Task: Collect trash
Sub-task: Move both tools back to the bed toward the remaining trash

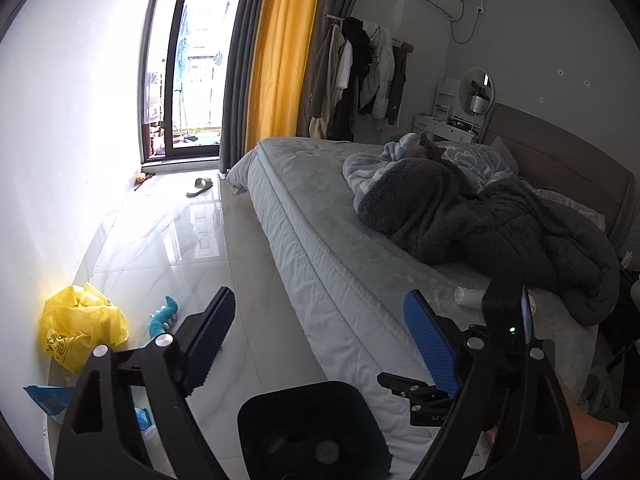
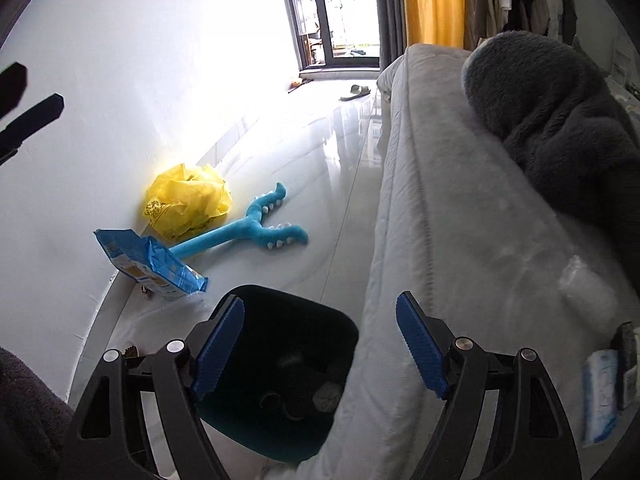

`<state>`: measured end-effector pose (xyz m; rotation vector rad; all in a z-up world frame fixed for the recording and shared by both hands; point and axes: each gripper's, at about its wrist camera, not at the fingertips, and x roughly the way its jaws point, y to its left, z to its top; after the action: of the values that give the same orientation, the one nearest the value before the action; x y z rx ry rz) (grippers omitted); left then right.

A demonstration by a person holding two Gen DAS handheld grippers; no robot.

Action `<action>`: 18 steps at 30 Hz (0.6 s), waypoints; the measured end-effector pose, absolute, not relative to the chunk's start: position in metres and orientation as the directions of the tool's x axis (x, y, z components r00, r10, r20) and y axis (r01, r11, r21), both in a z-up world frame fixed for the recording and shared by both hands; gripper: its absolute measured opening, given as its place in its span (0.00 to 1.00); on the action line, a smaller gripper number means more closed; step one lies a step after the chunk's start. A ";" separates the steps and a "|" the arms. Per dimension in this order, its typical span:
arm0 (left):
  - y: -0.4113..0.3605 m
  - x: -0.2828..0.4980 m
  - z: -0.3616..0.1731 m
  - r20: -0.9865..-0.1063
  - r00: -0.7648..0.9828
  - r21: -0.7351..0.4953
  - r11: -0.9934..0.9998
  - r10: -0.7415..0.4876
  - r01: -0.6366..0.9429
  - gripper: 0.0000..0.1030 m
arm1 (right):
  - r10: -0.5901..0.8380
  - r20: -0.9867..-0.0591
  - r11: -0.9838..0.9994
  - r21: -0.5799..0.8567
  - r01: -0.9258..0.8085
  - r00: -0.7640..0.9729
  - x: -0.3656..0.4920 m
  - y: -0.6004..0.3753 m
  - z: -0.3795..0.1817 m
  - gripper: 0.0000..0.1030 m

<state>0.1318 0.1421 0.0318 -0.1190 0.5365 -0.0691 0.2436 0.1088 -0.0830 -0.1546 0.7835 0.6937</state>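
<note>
Both wrist views look down past the bed [image 1: 320, 248], sharing the bin [image 2: 280, 368]

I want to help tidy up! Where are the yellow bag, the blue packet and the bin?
yellow plastic bag [image 2: 188, 200], right wrist view, crumpled middle.
blue packet [image 2: 154, 266], right wrist view, its flat face.
black bin [image 2: 338, 330], right wrist view, far rim.

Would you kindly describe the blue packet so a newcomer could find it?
Look along the white wall left of the bed. The blue packet lies flat at its foot, beside a yellow bag and a long-handled toy; only it is printed.
</note>
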 end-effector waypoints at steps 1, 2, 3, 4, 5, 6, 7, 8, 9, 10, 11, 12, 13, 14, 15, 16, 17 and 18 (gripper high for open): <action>0.139 0.135 0.032 -0.507 0.856 -0.132 0.991 -0.100 0.038 0.86 | 0.515 -0.685 0.775 0.116 -0.621 0.514 0.244 0.100 -0.078 0.77; 0.134 0.139 0.032 -0.509 0.854 -0.134 0.990 -0.107 0.045 0.86 | 0.512 -0.680 0.779 0.109 -0.618 0.525 0.245 0.094 -0.075 0.77; 0.131 0.143 0.032 -0.512 0.852 -0.132 0.990 -0.112 0.051 0.86 | 0.508 -0.673 0.782 0.100 -0.615 0.537 0.245 0.086 -0.071 0.77; 0.126 0.147 0.031 -0.515 0.849 -0.123 0.991 -0.114 0.058 0.86 | 0.507 -0.668 0.784 0.094 -0.613 0.545 0.245 0.079 -0.069 0.77; 0.122 0.151 0.031 -0.517 0.848 -0.112 0.992 -0.113 0.064 0.86 | 0.503 -0.662 0.787 0.086 -0.610 0.555 0.245 0.069 -0.066 0.77; 0.119 0.153 0.029 -0.520 0.846 -0.105 0.992 -0.114 0.069 0.86 | 0.497 -0.658 0.791 0.078 -0.606 0.565 0.246 0.064 -0.065 0.77; 0.116 0.157 0.028 -0.526 0.842 -0.104 0.992 -0.118 0.074 0.86 | 0.490 -0.655 0.796 0.067 -0.602 0.575 0.247 0.057 -0.063 0.77; 0.113 0.160 0.025 -0.532 0.838 -0.108 0.991 -0.126 0.080 0.86 | 0.482 -0.650 0.802 0.057 -0.595 0.588 0.248 0.047 -0.061 0.77; 0.111 0.161 0.023 -0.536 0.833 -0.115 0.990 -0.133 0.085 0.86 | 0.476 -0.645 0.808 0.053 -0.586 0.598 0.251 0.039 -0.059 0.77; 0.107 0.165 0.021 -0.542 0.828 -0.121 0.989 -0.142 0.091 0.86 | 0.471 -0.642 0.814 0.052 -0.579 0.605 0.253 0.031 -0.059 0.77; 0.103 0.168 0.018 -0.548 0.823 -0.121 0.988 -0.150 0.099 0.86 | 0.464 -0.642 0.820 0.051 -0.570 0.611 0.256 0.023 -0.059 0.77; 0.099 0.171 0.017 -0.552 0.820 -0.117 0.987 -0.154 0.107 0.86 | 0.455 -0.642 0.827 0.047 -0.560 0.617 0.259 0.017 -0.059 0.77; 0.093 0.175 0.015 -0.557 0.815 -0.109 0.987 -0.157 0.116 0.86 | 0.447 -0.643 0.832 0.044 -0.553 0.622 0.261 0.011 -0.059 0.77; 0.089 0.178 0.012 -0.562 0.811 -0.104 0.987 -0.162 0.125 0.86 | 0.440 -0.643 0.837 0.042 -0.545 0.626 0.263 0.004 -0.059 0.77; 0.085 0.181 0.011 -0.566 0.807 -0.102 0.986 -0.168 0.133 0.86 | 0.434 -0.644 0.841 0.039 -0.540 0.630 0.265 -0.001 -0.060 0.77; 0.081 0.184 0.009 -0.567 0.804 -0.104 0.984 -0.177 0.143 0.86 | 0.428 -0.643 0.845 0.035 -0.534 0.635 0.267 -0.006 -0.061 0.77; 0.077 0.187 0.008 -0.568 0.802 -0.109 0.982 -0.187 0.152 0.86 | 0.420 -0.642 0.850 0.030 -0.526 0.642 0.269 -0.012 -0.062 0.77; 0.073 0.190 0.007 -0.567 0.800 -0.114 0.981 -0.196 0.160 0.86 | 0.413 -0.642 0.854 0.026 -0.520 0.646 0.271 -0.017 -0.063 0.77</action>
<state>0.1903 0.0732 0.0069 -0.0613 0.6148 -0.1909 0.2711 -0.0166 -0.0628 -0.1662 0.6862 0.5333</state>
